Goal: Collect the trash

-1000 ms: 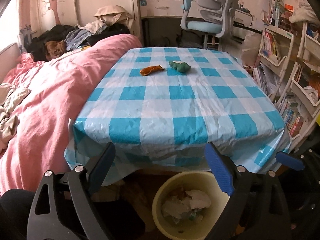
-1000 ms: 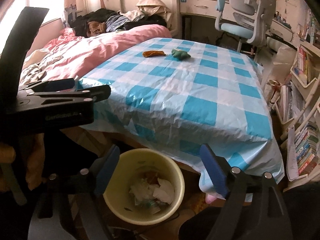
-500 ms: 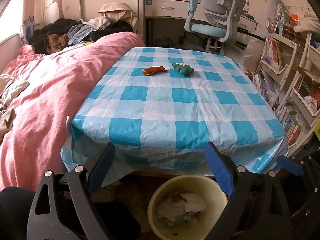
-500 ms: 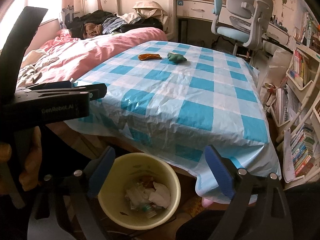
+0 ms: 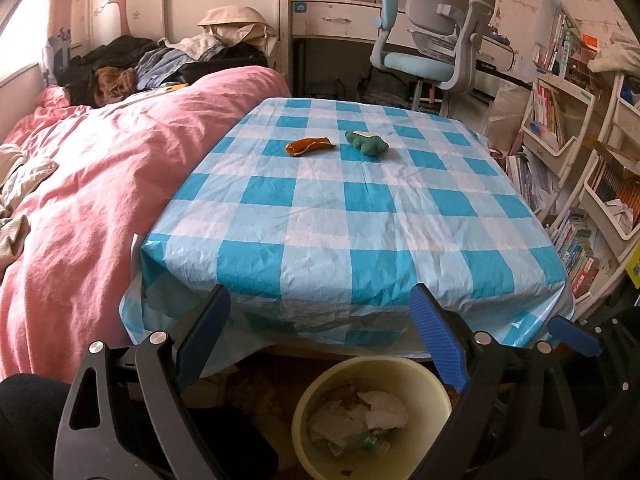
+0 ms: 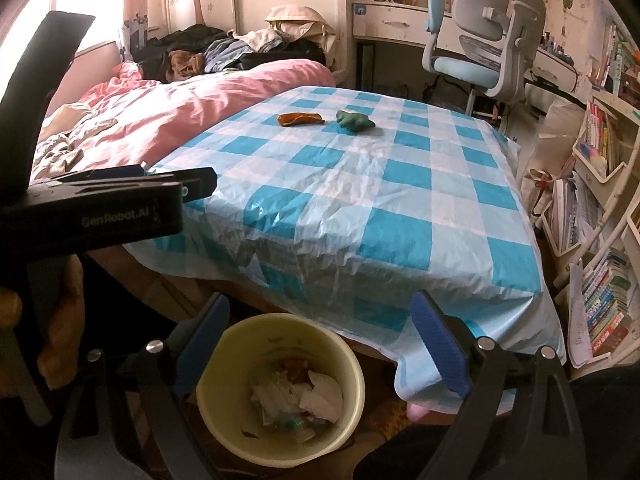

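Both grippers – left gripper (image 5: 320, 336) and right gripper (image 6: 320, 340) – hang spread and empty over the bin (image 6: 280, 384). Orange wrapper (image 5: 309, 146) and green wad (image 5: 367, 143) sit far across the table – reach in low, pinch one at a time.

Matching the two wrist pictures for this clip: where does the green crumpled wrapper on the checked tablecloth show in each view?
Left wrist: green crumpled wrapper lies above centre, far on the tablecloth.
Right wrist: it lies upper centre, again far on the cloth.
Shared landmark: the orange wrapper lies just left of it, apart, in both views.
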### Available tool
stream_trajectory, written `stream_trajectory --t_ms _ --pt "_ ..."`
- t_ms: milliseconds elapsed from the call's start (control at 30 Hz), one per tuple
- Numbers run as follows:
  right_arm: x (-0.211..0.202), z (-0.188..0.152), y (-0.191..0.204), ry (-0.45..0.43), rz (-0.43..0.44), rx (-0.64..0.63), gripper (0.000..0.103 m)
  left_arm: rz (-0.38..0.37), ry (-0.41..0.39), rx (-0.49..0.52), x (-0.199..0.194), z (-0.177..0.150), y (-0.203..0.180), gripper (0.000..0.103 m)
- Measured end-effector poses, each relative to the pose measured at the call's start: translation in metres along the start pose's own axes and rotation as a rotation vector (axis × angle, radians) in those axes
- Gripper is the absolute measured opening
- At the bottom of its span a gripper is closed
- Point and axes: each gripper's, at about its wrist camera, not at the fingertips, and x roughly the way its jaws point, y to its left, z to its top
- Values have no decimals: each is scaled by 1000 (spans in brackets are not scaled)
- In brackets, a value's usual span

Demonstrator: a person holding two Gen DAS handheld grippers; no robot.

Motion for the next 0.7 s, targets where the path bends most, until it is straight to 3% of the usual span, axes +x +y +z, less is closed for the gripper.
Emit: stream_trajectory --t_ms 700 --pt "-10 4 -8 -71 -29 45 90 4 -28 -14 -5 1 1 88"
